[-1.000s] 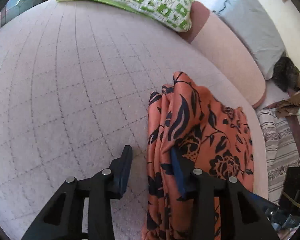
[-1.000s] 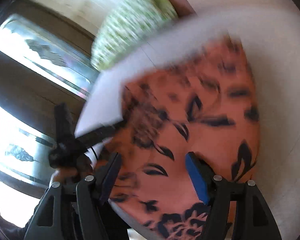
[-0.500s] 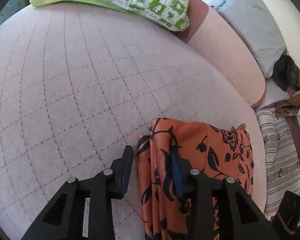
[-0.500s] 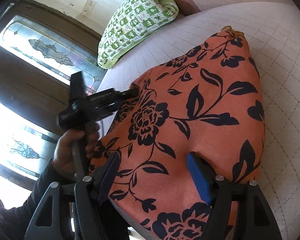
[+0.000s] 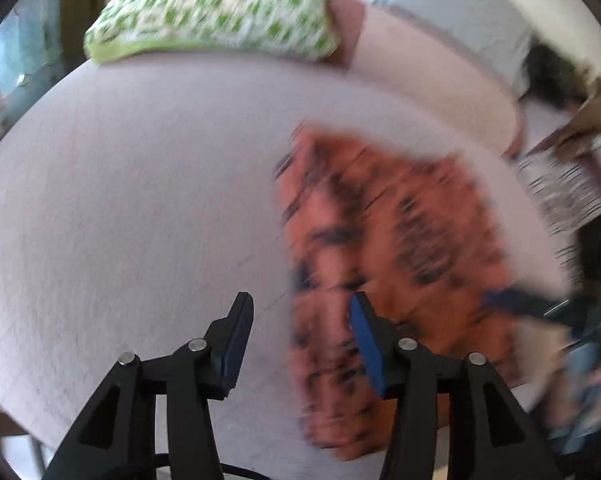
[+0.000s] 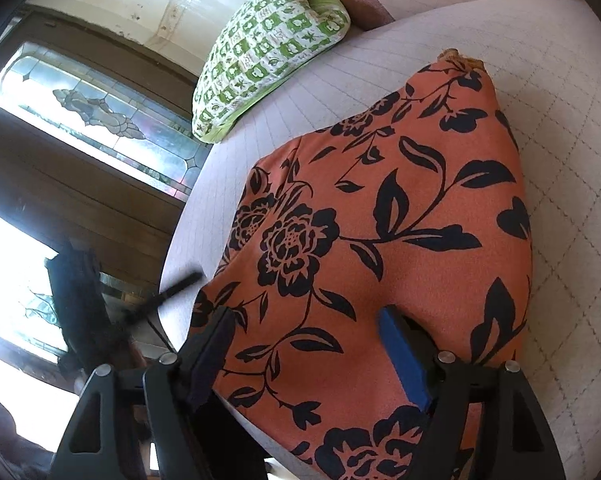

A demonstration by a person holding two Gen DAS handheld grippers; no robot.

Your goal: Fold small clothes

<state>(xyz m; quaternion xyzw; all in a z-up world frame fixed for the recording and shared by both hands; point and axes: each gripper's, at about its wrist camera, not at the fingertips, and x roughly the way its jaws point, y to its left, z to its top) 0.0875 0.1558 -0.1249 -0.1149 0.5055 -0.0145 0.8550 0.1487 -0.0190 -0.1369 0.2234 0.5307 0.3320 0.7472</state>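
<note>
Right wrist view shows my orange cloth (image 6: 384,216) flat on the bed (image 6: 556,92). It looks soft, light and floppy. Both my right gripper (image 6: 306,354) and left gripper (image 5: 298,338) are wide apart, empty. I'd pinch a corner.

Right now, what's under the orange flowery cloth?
The orange flowery cloth lies on the pale quilted bed cover, which shows all around it. What sits directly beneath the cloth is covered, so any folded layers or hidden things can't be seen.

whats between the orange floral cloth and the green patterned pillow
Only bare quilted bed cover between the orange floral cloth and green patterned pillow, clearest in the right wrist view.
</note>
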